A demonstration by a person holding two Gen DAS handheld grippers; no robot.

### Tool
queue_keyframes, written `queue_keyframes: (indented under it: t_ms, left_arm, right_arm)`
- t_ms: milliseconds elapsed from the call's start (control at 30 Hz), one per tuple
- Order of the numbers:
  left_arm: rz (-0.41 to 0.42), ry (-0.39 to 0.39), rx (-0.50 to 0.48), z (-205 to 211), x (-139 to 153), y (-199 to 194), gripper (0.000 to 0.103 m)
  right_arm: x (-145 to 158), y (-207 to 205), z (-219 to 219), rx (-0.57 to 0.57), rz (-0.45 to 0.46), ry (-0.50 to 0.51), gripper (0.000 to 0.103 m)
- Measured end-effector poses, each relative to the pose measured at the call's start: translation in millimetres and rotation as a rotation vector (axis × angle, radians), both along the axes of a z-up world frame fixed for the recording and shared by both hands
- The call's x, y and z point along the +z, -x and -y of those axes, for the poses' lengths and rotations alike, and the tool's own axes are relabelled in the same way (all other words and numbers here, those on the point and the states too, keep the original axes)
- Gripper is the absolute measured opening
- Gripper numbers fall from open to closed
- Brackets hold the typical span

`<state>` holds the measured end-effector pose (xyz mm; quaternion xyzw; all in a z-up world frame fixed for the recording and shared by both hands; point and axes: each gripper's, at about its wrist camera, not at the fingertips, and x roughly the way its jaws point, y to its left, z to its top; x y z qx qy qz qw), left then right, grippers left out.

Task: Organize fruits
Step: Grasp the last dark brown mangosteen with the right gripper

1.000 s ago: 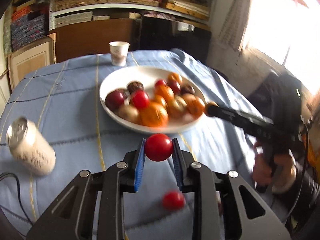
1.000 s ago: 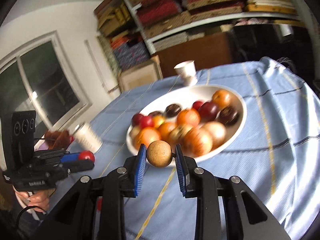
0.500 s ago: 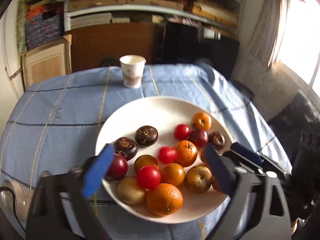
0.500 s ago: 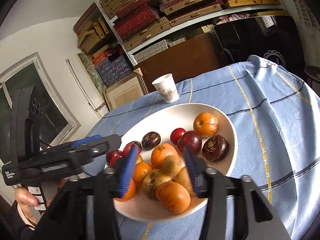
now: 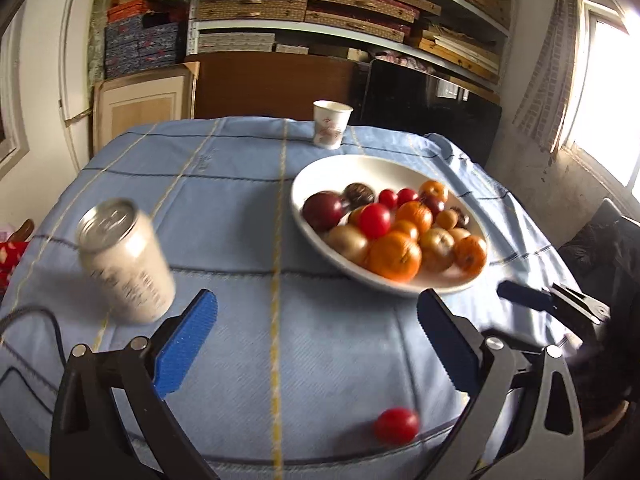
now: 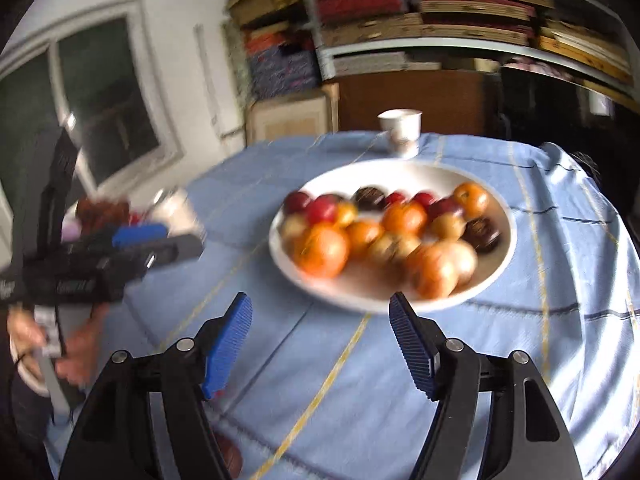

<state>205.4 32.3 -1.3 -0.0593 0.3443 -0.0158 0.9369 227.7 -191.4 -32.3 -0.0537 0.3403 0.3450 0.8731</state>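
On your far left a drink can stands on the blue tablecloth, tilted in the fisheye view. Your left gripper hangs over the cloth with its blue pads spread wide and nothing between them. Ahead of it, near the cloth's front edge, one red tomato lies alone, well apart from the white plate. That plate holds the heap of oranges, tomatoes and dark fruit, with a paper cup behind it. Your right gripper is likewise wide and empty, its tips just short of the plate's near rim; this view is blurred.
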Motion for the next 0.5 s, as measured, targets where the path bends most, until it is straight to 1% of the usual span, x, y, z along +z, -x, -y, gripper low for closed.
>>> queue_keyframes:
  t_ms: [67,133,200,267,300,400,500]
  left_arm:
    - [0.0,-0.026,0.026,-5,-11,10,0.098]
    - [-0.038,-0.023,0.051,-8,-17,11,0.098]
    - [-0.054,0.003,0.087,-13,-20,11,0.098]
    - [-0.049,-0.011,0.107,-15,-21,13,0.098]
    - [-0.05,-0.025,0.112,-14,-21,14,0.098]
    - [-0.054,-0.022,0.109,-17,-22,15,0.098]
    - [-0.073,-0.027,0.106,-16,-24,14,0.098]
  right_arm:
    - [-10,17,-13,0.084,-0.02,0.075,0.072]
    - [-16,27,-22,0.129,-0.038,0.121,0.072]
    - [-17,33,-28,0.158,-0.048,0.136,0.072]
    - [-17,36,-30,0.171,-0.062,0.139,0.072]
    - [-17,37,-30,0.173,-0.071,0.143,0.072]
    - [-22,39,-34,0.19,-0.106,0.161,0.072]
    - [-27,47,-40,0.219,-0.112,0.195,0.072]
